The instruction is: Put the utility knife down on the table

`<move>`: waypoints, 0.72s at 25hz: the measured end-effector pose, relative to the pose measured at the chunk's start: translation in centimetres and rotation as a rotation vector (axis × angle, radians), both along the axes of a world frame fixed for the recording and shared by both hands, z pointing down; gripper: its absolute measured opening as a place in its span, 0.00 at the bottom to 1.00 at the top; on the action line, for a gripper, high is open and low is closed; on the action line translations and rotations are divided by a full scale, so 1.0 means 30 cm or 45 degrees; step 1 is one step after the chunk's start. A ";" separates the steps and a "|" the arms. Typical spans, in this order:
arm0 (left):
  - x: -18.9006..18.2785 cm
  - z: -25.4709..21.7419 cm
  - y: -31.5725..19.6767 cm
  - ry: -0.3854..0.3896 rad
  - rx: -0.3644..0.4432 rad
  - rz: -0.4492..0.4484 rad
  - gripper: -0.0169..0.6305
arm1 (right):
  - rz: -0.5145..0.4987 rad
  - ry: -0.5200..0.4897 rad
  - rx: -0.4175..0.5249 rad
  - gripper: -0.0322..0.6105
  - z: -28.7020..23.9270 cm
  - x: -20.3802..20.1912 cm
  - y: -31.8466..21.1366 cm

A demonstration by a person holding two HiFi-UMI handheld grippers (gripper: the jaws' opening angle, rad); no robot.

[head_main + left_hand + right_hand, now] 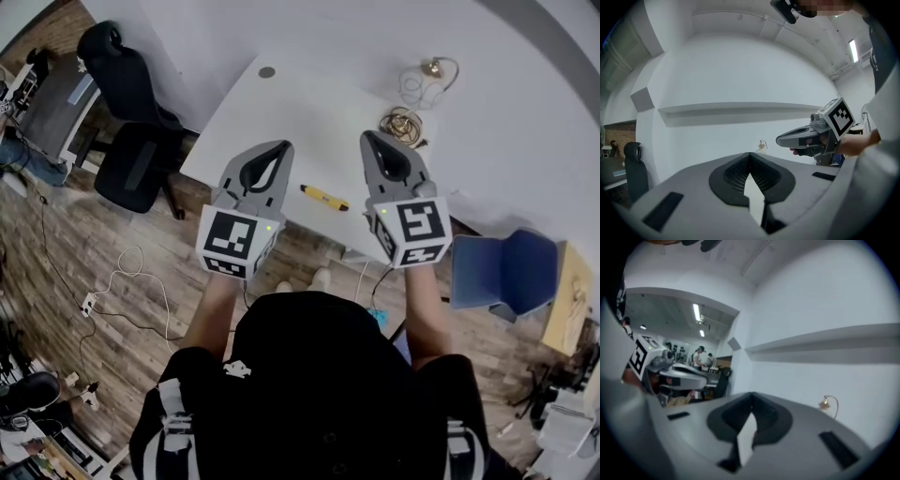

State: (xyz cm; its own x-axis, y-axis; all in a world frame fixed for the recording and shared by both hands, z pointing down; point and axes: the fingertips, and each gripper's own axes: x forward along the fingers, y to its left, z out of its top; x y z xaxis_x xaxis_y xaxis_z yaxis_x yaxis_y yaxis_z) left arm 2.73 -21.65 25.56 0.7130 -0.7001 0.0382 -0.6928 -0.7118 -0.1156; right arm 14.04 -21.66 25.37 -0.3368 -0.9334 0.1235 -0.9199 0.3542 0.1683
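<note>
Yellow utility knife [324, 197] lies by the table [309, 117] near edge; left gripper [280, 148] and right gripper [369, 139] hover above, jaws clenched, empty.

1. That tangle of cords [403, 125] by the tabletop's [300, 117] far right edge: too small to sort out.
2. Those people [700, 357] in the right gripper view: just blurry specks.
3. Tabletop's near edge: partly covered by the left gripper [279, 146] and right gripper [368, 139].

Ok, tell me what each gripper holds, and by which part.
Nothing. Left gripper and right gripper are shut, empty; the utility knife lies on the table.
</note>
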 end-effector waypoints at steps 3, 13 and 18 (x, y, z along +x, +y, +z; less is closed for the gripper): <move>-0.008 -0.022 0.005 0.010 0.012 -0.009 0.05 | 0.013 -0.006 0.030 0.10 -0.021 0.009 0.014; 0.004 -0.049 0.022 0.004 0.037 -0.008 0.05 | 0.033 -0.023 0.050 0.10 -0.031 0.030 0.035; 0.001 -0.052 0.023 0.005 0.039 -0.004 0.05 | 0.029 -0.019 0.035 0.10 -0.021 0.024 0.039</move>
State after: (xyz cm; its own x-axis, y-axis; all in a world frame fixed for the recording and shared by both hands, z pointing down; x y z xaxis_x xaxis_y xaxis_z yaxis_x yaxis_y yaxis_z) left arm 2.77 -20.95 23.99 0.7111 -0.7030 0.0140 -0.6953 -0.7060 -0.1344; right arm 14.75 -20.49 24.73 -0.3170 -0.9439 0.0927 -0.9302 0.3285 0.1636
